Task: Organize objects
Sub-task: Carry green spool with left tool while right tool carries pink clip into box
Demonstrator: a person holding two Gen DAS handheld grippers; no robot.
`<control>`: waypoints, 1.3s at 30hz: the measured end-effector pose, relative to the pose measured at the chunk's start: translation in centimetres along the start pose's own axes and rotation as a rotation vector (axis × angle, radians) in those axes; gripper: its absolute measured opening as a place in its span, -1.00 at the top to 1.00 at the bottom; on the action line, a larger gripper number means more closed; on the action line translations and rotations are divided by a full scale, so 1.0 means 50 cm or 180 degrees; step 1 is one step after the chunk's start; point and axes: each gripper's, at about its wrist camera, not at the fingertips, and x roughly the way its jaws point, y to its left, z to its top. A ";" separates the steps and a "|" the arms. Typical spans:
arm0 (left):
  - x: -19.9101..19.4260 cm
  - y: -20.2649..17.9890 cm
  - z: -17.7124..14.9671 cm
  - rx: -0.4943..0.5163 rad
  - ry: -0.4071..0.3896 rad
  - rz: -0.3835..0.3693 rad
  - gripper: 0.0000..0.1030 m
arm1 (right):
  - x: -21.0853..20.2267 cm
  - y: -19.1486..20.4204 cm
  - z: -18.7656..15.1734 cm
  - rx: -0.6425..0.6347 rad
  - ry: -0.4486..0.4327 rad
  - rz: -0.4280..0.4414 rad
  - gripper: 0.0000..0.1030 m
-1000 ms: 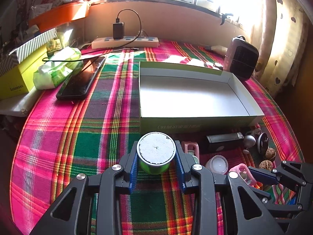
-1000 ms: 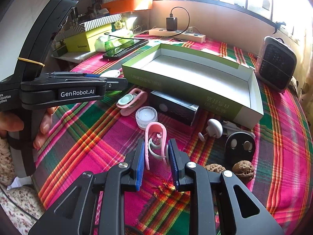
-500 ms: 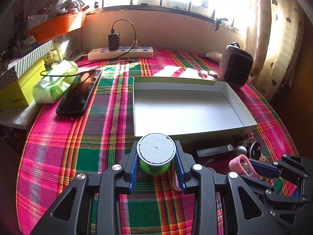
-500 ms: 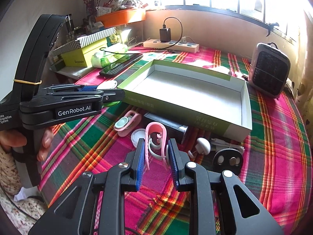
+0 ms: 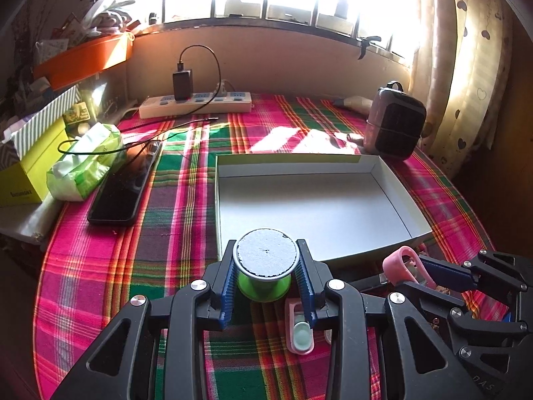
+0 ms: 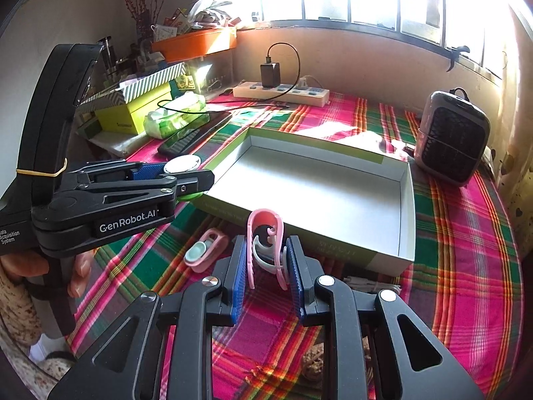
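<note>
1. Holding two items aloft near the shallow white-lined cardboard tray with green outer walls (image 5: 393, 170), both short of its near wall; I judge this the carry step, with nothing yet in the tray.
2. My left gripper (image 5: 266, 276) is clenched on the squat green spool with a flat grey top (image 5: 266, 256). Its axis stands upright, grey face up, just before the tray's near-left corner.
3. My right gripper (image 6: 266, 266) is clenched on the pink plastic loop-shaped clip with a white inner hook (image 6: 265, 233). Its long axis runs away from me, rounded end pointing toward the tray.
4. A second pink clip with a pale green pad (image 6: 205, 250) lies flat on the plaid tablecloth (image 6: 466, 266), left of my right fingers (image 6: 239, 283), apart from them.
5. Next move, in my judgement: carry each item over the near wall, lower it to the tray floor, then release. The spool should be set down level, or it may roll.
</note>
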 end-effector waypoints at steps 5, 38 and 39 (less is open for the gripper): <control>0.014 0.002 0.021 -0.0009 0.0003 -0.0005 0.40 | 0.010 -0.019 0.031 0.0095 0.0003 0.0006 0.52; 0.202 0.027 0.118 0.0011 0.0348 0.0044 0.40 | 0.219 -0.141 0.150 0.0522 0.0426 -0.0221 0.52; 0.206 0.026 0.119 0.0014 0.0367 0.0035 0.40 | 0.222 -0.141 0.151 0.0522 0.0432 -0.0234 0.52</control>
